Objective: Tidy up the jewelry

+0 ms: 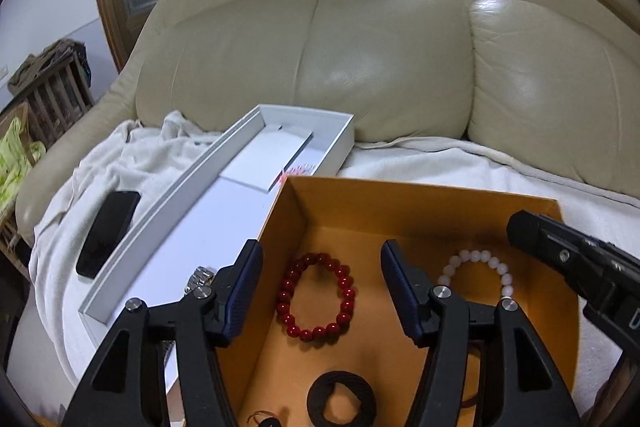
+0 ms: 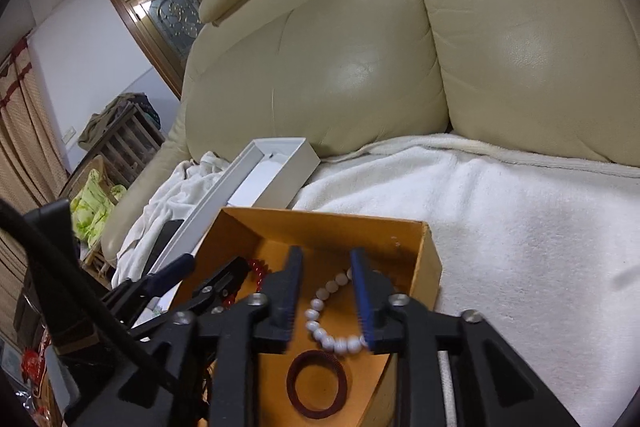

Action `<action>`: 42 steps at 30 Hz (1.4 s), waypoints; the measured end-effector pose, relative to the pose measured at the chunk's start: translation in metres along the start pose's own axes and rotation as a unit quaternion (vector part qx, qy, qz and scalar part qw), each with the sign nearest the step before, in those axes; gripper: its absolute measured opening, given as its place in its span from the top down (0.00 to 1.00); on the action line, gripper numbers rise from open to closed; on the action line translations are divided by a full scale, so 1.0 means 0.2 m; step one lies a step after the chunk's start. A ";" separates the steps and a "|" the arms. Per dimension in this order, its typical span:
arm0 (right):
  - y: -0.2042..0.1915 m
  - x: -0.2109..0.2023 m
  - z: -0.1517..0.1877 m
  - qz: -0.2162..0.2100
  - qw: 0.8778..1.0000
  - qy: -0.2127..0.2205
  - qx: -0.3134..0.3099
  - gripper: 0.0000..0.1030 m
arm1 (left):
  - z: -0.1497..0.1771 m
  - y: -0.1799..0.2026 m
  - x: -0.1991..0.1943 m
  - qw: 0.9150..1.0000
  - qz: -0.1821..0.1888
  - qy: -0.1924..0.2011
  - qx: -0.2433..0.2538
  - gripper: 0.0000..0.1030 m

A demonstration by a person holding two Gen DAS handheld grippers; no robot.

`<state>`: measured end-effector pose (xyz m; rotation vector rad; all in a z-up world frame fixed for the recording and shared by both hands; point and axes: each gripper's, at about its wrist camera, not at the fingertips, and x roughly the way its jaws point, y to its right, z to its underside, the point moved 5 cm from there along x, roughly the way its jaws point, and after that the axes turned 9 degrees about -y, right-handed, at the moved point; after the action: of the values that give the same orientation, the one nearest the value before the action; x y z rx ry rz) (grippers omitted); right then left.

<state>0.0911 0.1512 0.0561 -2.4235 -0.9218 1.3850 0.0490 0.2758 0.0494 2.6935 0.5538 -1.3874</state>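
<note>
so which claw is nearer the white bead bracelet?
Right. The right claw hangs open straddling the white bead bracelet inside the orange box. The left claw is open over the red bead bracelet beside it.

both wrist views look forward and steeply down along their own fingers, close over the orange box (image 1: pixel 420 203) on the white blanket (image 2: pixel 520 227), facing the sofa back (image 1: pixel 360 47). the left view sits nearer the box's left wall, the right nearer its right wall. both share the box, the white tray (image 2: pixel 276 163) and the sofa.
</note>
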 end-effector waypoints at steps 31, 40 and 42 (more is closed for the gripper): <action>-0.22 -0.64 0.50 0.054 0.996 -0.004 -0.068 0.48 | 0.41 -0.21 -0.71 0.995 -0.060 0.082 -0.011 0.15; -0.32 -0.77 0.75 0.065 0.993 -0.005 -0.098 0.48 | 0.62 -0.31 -0.82 0.996 -0.055 0.063 -0.039 0.14; -0.34 -0.78 0.80 0.068 0.992 -0.007 -0.109 0.48 | 0.67 -0.33 -0.82 0.996 -0.054 0.057 -0.045 0.14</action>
<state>-0.1270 0.0908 0.1113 -2.6866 -0.9759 1.4132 -0.1646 0.2618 0.1088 2.7191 0.7638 -1.2057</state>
